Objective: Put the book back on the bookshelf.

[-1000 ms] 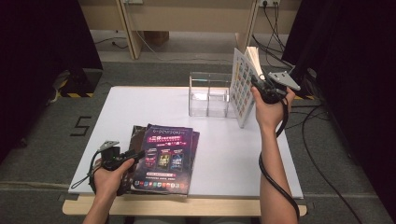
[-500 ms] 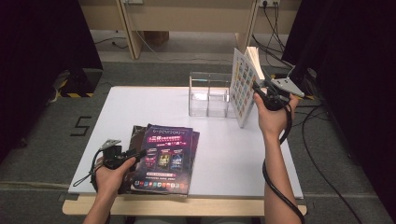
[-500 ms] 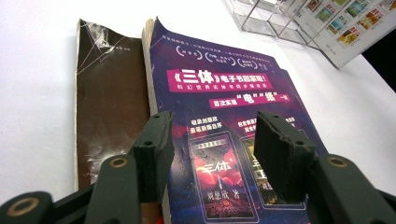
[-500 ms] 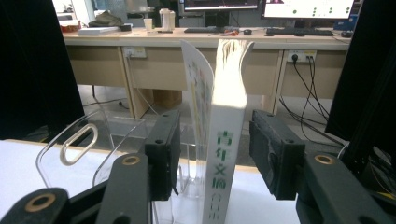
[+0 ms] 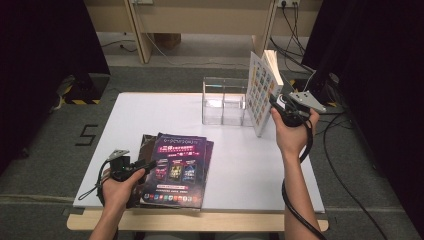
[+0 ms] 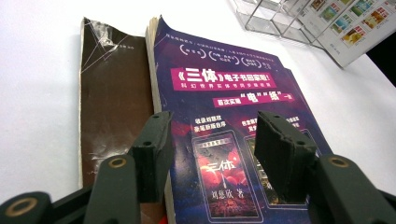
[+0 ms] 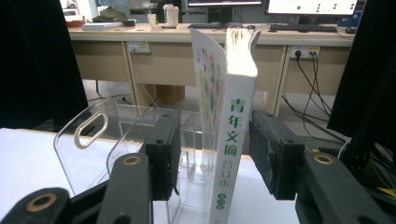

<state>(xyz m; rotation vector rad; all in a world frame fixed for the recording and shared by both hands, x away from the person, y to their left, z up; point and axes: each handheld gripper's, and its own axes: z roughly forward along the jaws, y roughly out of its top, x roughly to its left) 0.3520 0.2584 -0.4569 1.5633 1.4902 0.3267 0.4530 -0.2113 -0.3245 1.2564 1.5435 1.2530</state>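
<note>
Your right gripper (image 7: 212, 154) has its jaws spread, straddling the spine of the upright white book (image 7: 231, 140) without pinching it; the book stands just beside the clear acrylic rack (image 7: 126, 140). You look mid-placement: next, steady the book and guide it into a slot. Your left gripper (image 6: 212, 154) hovers spread over the purple book (image 6: 224, 102)

The white book's (image 7: 227, 140) foot (spine side) runs off-frame.
</note>
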